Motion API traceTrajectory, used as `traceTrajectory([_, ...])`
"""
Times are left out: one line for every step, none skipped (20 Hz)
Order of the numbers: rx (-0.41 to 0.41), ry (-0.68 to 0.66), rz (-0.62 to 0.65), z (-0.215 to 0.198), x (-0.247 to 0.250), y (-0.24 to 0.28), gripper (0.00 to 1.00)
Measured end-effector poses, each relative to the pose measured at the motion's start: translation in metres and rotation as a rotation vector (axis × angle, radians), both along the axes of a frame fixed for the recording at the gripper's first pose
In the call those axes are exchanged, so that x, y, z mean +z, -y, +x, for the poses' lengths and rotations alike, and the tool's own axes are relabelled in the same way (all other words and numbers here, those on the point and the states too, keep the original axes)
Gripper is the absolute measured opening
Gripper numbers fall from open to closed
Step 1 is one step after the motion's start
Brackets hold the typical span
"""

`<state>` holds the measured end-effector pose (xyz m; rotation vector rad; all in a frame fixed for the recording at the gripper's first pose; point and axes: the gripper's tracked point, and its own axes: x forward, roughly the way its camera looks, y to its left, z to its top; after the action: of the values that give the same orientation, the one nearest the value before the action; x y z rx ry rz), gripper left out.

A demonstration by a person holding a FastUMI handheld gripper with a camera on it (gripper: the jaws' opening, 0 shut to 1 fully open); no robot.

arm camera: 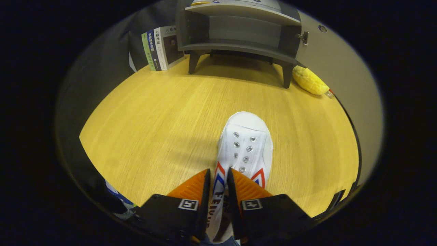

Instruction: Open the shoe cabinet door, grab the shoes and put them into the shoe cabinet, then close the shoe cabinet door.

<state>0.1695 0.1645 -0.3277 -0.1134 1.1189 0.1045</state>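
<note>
A white shoe with metal eyelets and red and blue stripes points away from me over the wooden table. My gripper is shut on the shoe's left side wall, one finger outside it and one inside the opening. Beyond the shoe stands the grey shoe cabinet on short legs, its door swung open to the right and its shelf bare. Whether the shoe rests on the table or hangs just above it I cannot tell.
Several books stand upright left of the cabinet. A yellow soft object lies beside the cabinet's right leg, under the open door. The table's edge curves close on the left and right.
</note>
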Motion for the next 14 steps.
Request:
traceTrajectory([-0.001,0.005,0.025,0.002,0.002,0.000,0.23])
traceTrajectory([-0.009,-0.001,0.049,0.000,0.000,0.001,0.18])
traceTrajectory([-0.027,0.000,0.074,0.000,0.003,0.001,0.13])
traceTrajectory([-0.040,0.003,0.096,0.001,0.007,0.001,0.07])
traceTrajectory([-0.040,0.001,0.118,0.000,0.007,0.001,0.05])
traceTrajectory([-0.040,0.011,0.145,0.000,0.011,0.002,0.03])
traceTrajectory([-0.048,0.029,0.177,0.002,0.016,0.001,0.03])
traceTrajectory([-0.059,0.044,0.208,0.004,0.024,0.000,0.03])
traceTrajectory([-0.074,0.057,0.237,0.006,0.032,0.000,0.02])
traceTrajectory([-0.080,0.063,0.266,0.008,0.040,0.000,0.02])
traceTrajectory([-0.087,0.069,0.296,0.009,0.049,-0.002,0.03])
traceTrajectory([-0.092,0.078,0.319,0.012,0.058,-0.004,0.02])
traceTrajectory([-0.092,0.092,0.336,0.016,0.067,-0.007,0.02])
traceTrajectory([-0.092,0.109,0.354,0.021,0.078,-0.008,0.02])
